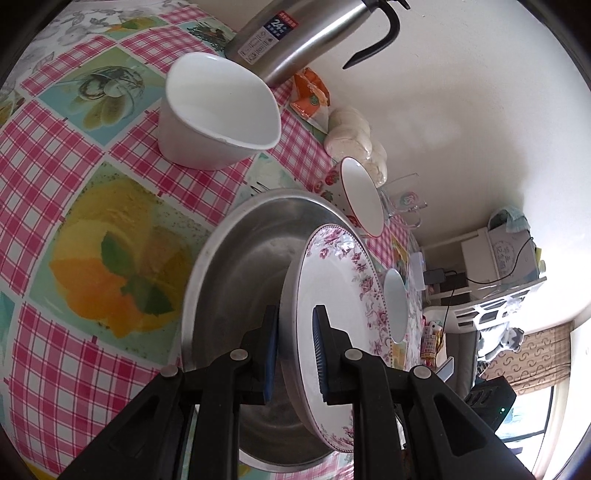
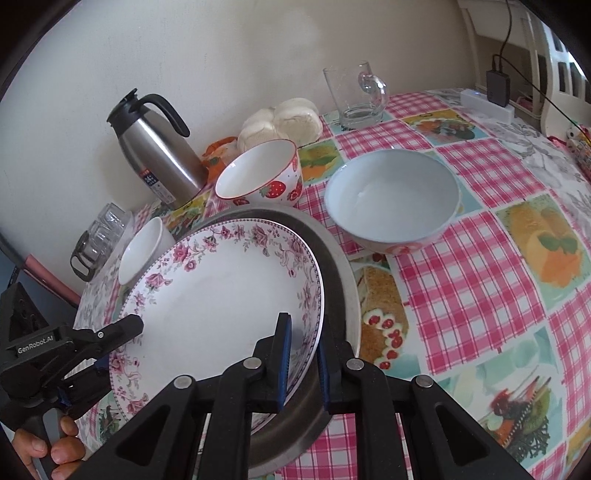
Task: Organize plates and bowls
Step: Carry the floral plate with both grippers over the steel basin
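A white plate with a pink floral rim (image 2: 221,291) (image 1: 343,295) is held tilted over a large steel pan (image 2: 340,280) (image 1: 240,266). My left gripper (image 1: 295,354) (image 2: 107,350) clamps one edge of the plate. My right gripper (image 2: 303,354) straddles the opposite edge, pads on both sides of the rim. A strawberry bowl (image 2: 258,173) (image 1: 360,195), a pale blue bowl (image 2: 391,199) (image 1: 395,302) and a plain white bowl (image 1: 218,110) (image 2: 144,247) stand on the table around the pan.
A steel thermos jug (image 2: 155,147) (image 1: 306,33), a bag of white buns (image 2: 280,122), a glass mug (image 2: 354,96) and small glasses (image 2: 99,236) line the wall side. The checked tablecloth (image 2: 480,258) spreads to the right.
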`<state>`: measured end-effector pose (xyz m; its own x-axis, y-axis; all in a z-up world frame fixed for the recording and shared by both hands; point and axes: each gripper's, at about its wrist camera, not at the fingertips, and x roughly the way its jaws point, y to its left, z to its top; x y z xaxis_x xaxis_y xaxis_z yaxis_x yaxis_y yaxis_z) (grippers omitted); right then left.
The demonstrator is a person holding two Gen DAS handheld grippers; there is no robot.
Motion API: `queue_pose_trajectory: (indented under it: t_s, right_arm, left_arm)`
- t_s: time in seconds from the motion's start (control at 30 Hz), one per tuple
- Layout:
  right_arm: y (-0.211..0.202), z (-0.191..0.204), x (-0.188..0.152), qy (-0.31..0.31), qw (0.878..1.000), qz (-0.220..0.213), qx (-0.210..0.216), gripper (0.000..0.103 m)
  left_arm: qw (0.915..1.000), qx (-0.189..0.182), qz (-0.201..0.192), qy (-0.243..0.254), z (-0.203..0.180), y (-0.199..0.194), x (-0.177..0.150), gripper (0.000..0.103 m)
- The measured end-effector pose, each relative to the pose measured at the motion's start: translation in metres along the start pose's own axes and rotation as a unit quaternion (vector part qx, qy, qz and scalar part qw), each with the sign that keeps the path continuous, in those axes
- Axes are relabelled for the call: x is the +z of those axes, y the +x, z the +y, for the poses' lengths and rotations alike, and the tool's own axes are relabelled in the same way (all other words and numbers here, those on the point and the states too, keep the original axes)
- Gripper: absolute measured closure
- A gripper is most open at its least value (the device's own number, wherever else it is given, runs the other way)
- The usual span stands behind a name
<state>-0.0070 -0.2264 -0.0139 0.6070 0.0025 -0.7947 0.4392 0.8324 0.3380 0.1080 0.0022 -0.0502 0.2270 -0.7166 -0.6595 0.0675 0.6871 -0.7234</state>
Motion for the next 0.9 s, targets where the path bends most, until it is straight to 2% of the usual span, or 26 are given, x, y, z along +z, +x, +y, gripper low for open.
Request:
queue_pose_trajectory:
  t_s: [0.2, 0.57, 0.9]
  right_arm:
    - [0.013, 0.005, 0.001, -0.012, 1.0, 0.015, -0.003, 0.089]
    - [0.016, 0.01, 0.001, -0.039, 0.999, 0.017, -0.014, 0.087]
    - [0.017, 0.018, -0.001, -0.078, 0.996, 0.018, -0.045, 0.087]
  left_arm:
    - [0.9999, 0.011, 0.004, -0.012, 0.008, 0.003, 0.004, 0.086]
    - [0.9989, 0.04, 0.018, -0.017, 0.011, 0.009, 0.002, 0.086]
    - [0.9962, 0.081, 0.031, 0.008, 0.005, 0.01, 0.0, 0.084]
